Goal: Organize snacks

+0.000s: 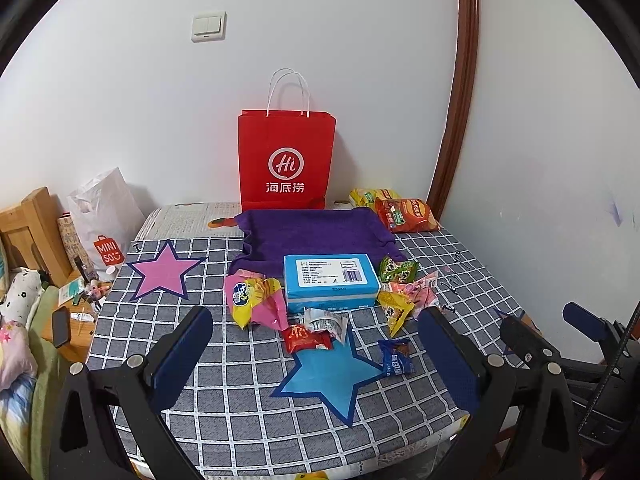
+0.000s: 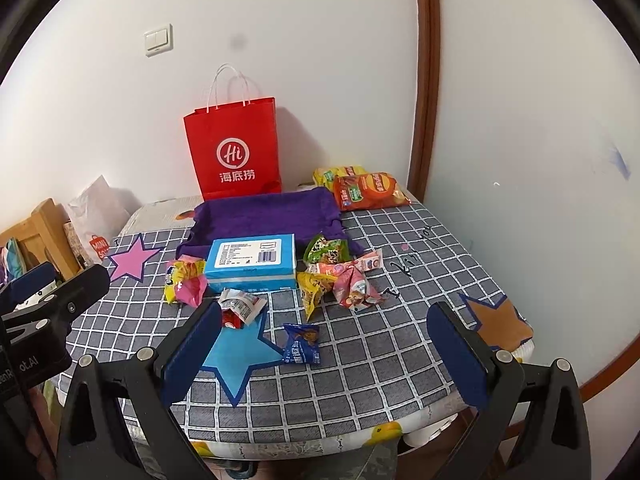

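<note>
Blue pads on both my tongs stand spread wide and hold nothing: the left tongs [image 1: 316, 354] hang over the near part of the table [image 1: 248, 412], and the right tongs [image 2: 324, 354] hover just beside them. Straight ahead of both lies the scatter of snacks: a blue packet [image 2: 302, 344] closest, between the right tongs' pads, a red packet [image 1: 306, 339] under a crumpled white wrapper [image 1: 326, 322] just beyond my left tips, a yellow-and-pink bag [image 1: 256, 300] ahead and to the left, and green, yellow and pink packets [image 2: 340, 276] ahead and to the right of a blue box [image 2: 252, 262]. Farther off sit a purple cloth [image 1: 316, 236], a red paper bag [image 1: 286, 160] against the wall, and chip bags [image 2: 370, 192] in the far right corner. I judge nothing is sorted yet, so I would start with the blue packet, coming down with the pads astride its flat sides and pinching the crimped end rather than the puffy middle. Open cloth lies on my near side and to the right; the table's rim is just beneath my tongs, so I should sweep nothing toward me.
</note>
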Motion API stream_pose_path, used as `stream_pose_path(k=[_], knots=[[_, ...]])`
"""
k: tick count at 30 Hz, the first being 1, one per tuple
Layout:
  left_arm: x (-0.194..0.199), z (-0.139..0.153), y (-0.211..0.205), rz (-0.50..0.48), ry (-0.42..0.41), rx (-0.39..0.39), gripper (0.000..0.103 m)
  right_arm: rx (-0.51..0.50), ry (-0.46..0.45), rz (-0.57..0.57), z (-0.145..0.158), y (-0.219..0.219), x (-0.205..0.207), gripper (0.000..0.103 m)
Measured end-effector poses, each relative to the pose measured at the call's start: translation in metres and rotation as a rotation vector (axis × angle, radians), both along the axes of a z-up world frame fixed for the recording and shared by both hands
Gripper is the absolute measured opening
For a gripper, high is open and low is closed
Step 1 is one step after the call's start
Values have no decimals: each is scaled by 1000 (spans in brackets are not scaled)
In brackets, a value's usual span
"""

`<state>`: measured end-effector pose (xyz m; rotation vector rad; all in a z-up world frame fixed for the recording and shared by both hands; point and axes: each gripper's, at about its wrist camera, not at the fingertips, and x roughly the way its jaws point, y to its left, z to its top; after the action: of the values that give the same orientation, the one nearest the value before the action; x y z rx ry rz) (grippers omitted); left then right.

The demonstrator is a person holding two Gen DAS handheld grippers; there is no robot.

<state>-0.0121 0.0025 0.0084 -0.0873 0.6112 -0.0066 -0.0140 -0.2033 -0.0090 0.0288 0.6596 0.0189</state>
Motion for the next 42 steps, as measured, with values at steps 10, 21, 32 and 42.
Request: stream_pose_path(k=[10, 21, 32, 42], knots=[[-2, -1, -2, -4, -2, 0, 103, -3, -11, 6, 1, 1, -3, 101], [-4, -3, -3, -5, 1, -3, 103, 1, -16, 1, 3, 0, -6, 101], [-5, -3, -2, -5, 1, -5, 103, 3, -19, -7, 4, 0, -8, 101], [-5, -3, -1, -5, 3, -5, 103, 2, -23, -4, 4, 2, -8, 101]])
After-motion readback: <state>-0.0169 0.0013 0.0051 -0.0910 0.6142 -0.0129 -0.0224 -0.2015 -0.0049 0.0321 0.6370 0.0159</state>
